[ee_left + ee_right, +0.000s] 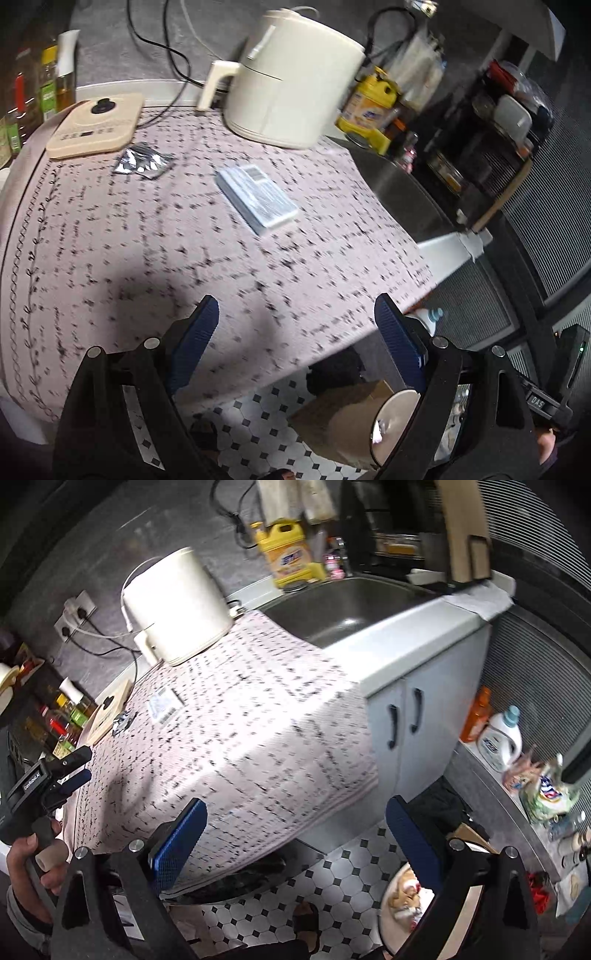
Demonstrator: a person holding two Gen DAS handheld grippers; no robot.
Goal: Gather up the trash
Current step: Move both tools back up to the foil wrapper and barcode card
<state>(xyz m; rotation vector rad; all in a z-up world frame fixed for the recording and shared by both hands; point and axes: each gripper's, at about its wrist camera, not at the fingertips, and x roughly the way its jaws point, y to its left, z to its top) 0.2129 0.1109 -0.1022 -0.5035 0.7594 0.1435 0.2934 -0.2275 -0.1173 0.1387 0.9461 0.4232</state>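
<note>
On the worktop: a pink patterned cloth covers the top and hangs over its front edge.
Silver wrapper: crumpled foil trash lying flat on the cloth near the far left corner, just beside a beige board.
Beige board: flat at the far left corner of the worktop, a black knob on top.
White packet: a flat printed pack lying on the cloth near the middle of the worktop, well apart from the wrapper.
Cream appliance: stands upright at the back edge of the worktop, its handle pointing left, next to the sink.
Sink: steel basin at the right end of the worktop, a yellow jug behind it at the back edge.
Trash bin: round, on the tiled floor below the front edge, scraps visible inside.
Left gripper: jaws released and spread wide, nothing between the blue pads; it hangs over the front edge of the worktop, apart from wrapper and packet.
Right gripper: jaws spread wide and empty, off the front right corner of the worktop, above the floor and bin.
Hand: grips the left gripper's handle at the left edge of the right wrist view.
</note>
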